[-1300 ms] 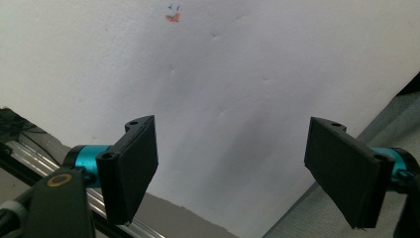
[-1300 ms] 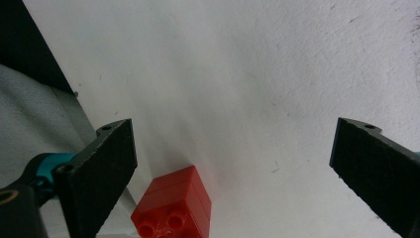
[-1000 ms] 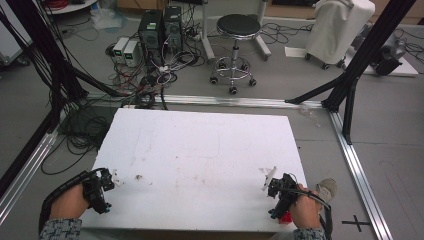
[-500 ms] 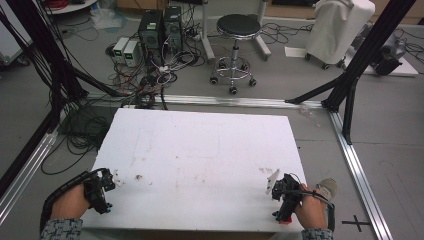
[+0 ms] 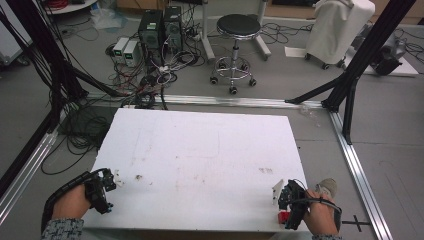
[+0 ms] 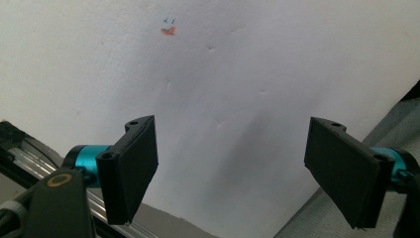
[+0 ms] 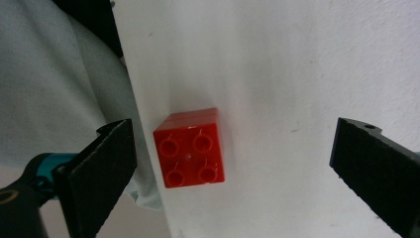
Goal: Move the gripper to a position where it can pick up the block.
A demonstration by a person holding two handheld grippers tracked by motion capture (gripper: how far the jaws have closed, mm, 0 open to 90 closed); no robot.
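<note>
Your right gripper (image 5: 289,207) sits at the near right corner of the white desk (image 5: 200,150), held in your right hand (image 5: 320,217), and its two black jaws are spread wide with nothing between them gripped. In the right gripper view, the gripper (image 7: 233,163) looks down on a red building brick (image 7: 189,148) with four round studs on top; the brick lies flat on the desk, close beside the desk's edge, nearer the jaw at the left of that view than the other, and touches neither. From the high view the same red building brick (image 5: 283,216) shows as a small red spot just beside the right gripper, near the front edge of the desk. Your left gripper (image 5: 102,187) rests at the near left corner of the desk, in your left hand (image 5: 72,202), with a black cable looping off it past your patterned sleeve (image 5: 62,229). In the left gripper view, that gripper (image 6: 237,163) is released too: its jaws stand well apart over bare white surface, holding nothing, and a small orange and blue mark (image 6: 169,27) sits on the desk farther ahead. Beyond the desk, on the floor, stand a round black stool (image 5: 239,30) on castors, some black equipment boxes (image 5: 160,27) amid tangled cables, and a white covered object (image 5: 337,30) at the far right.
</note>
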